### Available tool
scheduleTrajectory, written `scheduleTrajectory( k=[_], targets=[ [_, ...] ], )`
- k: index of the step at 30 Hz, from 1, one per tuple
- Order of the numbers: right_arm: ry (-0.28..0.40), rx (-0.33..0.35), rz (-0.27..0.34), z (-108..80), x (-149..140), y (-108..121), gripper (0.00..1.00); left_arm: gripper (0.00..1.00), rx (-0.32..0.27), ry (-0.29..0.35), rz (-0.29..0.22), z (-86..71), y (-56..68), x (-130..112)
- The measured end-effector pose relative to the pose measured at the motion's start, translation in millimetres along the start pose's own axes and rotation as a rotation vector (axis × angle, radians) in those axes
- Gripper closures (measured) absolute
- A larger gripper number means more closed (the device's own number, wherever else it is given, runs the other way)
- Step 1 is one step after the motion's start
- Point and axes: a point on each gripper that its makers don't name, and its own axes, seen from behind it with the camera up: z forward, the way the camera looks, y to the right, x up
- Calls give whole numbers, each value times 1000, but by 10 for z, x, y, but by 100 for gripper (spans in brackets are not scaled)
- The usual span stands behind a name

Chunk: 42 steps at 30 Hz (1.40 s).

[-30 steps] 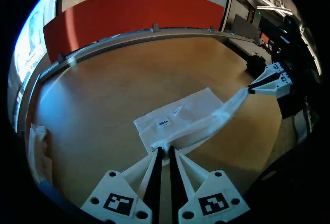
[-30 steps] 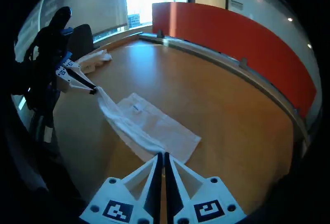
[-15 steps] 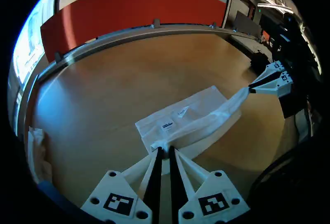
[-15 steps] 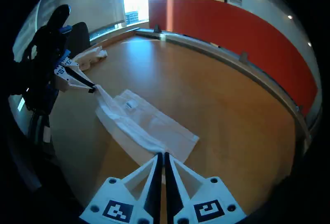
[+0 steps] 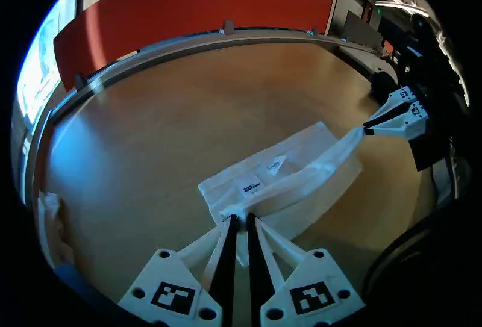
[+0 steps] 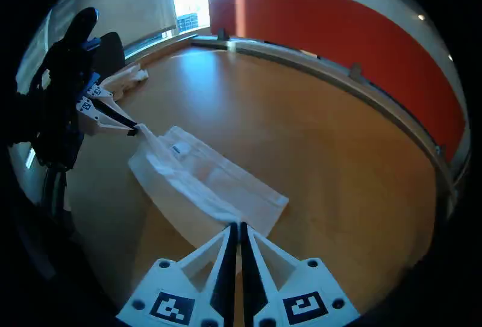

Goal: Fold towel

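Left gripper view, nearest first: the left gripper (image 5: 239, 221) has its jaws drawn in to a thin slit, and one corner of the towel (image 5: 283, 173) is pinched at their tips. From there the raised long edge runs as a loose, slightly sagging band to the right gripper (image 5: 365, 129). Its jaws are likewise closed on the other corner of that edge, and a person (image 5: 431, 80) in dark clothing holds it. Under the band a flap hangs down to the table (image 5: 150, 128). The rest of the towel lies flat beyond it, towards the table's near edge, with two small labels (image 5: 252, 188) facing up. The cloth looks thin, light and quite limp. It bows between the two holds and shows no stiffness, so it will probably drape wherever the raised edge is carried and will not keep a crease by itself. The two corners of one long edge seem the right places to hold. Keeping them apart enough to take out the sag should let the edge come down straight on the far edge of the towel. The tabletop is smooth wood, so the part lying flat may slide or bunch if the raised edge is pulled across instead of lifted over. Farther off, a cloth pile (image 5: 51, 224) sits by the table's left edge. A rail and a red screen (image 5: 181, 8) run along the far edge.
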Motion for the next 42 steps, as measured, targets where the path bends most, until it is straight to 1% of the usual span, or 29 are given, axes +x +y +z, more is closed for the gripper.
scheduleTrajectory(
  k=[9, 17, 24, 28, 32, 36, 42],
  targets=[
    [-13, -10, 11, 156, -26, 67, 95, 88, 11, -8, 0, 153, -55, -28],
    [-22, -24, 38, 326, -63, 141, 95, 88, 28, -15, -3, 302, -89, -73],
    [-24, -47, 63, 439, -90, 191, 93, 86, 49, -15, -18, 382, -136, -86],
    [-28, -62, 64, 485, -109, 217, 88, 84, 65, -10, -22, 411, -174, -72],
    [-33, -73, 56, 513, -131, 240, 84, 78, 79, -7, -21, 434, -208, -58],
    [-33, -91, 54, 527, -131, 284, 78, 76, 93, -5, -14, 450, -242, -55],
    [-26, -128, 63, 536, -105, 372, 63, 66, 121, -4, 3, 459, -315, -41]
  ],
)
